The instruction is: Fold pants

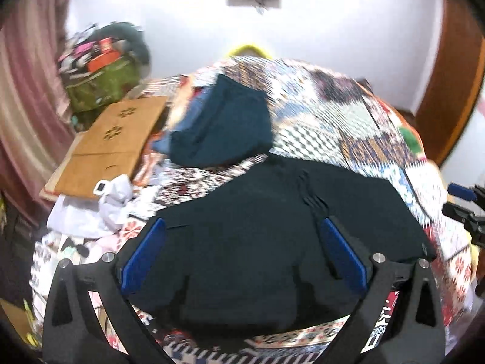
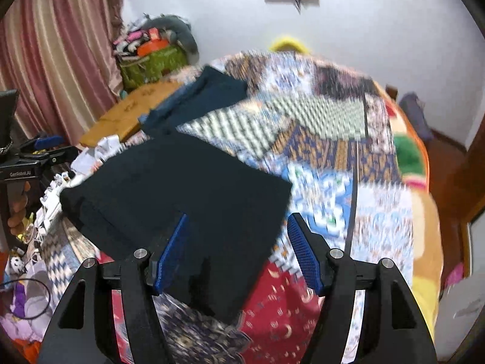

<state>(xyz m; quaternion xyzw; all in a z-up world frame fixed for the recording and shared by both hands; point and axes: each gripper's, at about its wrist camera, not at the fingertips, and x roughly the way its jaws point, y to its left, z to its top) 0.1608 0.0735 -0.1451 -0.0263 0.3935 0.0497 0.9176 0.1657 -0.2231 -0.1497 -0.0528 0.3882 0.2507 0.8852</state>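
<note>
Dark navy pants (image 1: 257,227) lie folded in a flat block on the patchwork quilt (image 1: 348,115); they also show in the right wrist view (image 2: 182,200). My left gripper (image 1: 242,224) is open above them, its blue pads wide apart and holding nothing. My right gripper (image 2: 236,218) is open over the block's right corner, empty. The right gripper shows at the right edge of the left wrist view (image 1: 466,209); the left gripper shows at the left edge of the right wrist view (image 2: 39,151).
A stack of folded teal and blue clothes (image 1: 218,124) lies farther back on the quilt. A wooden board (image 1: 112,142) and white crumpled cloth (image 1: 115,200) are at the left. A green bag (image 1: 100,82) stands by the curtain. A cable and clutter (image 2: 27,300) lie left.
</note>
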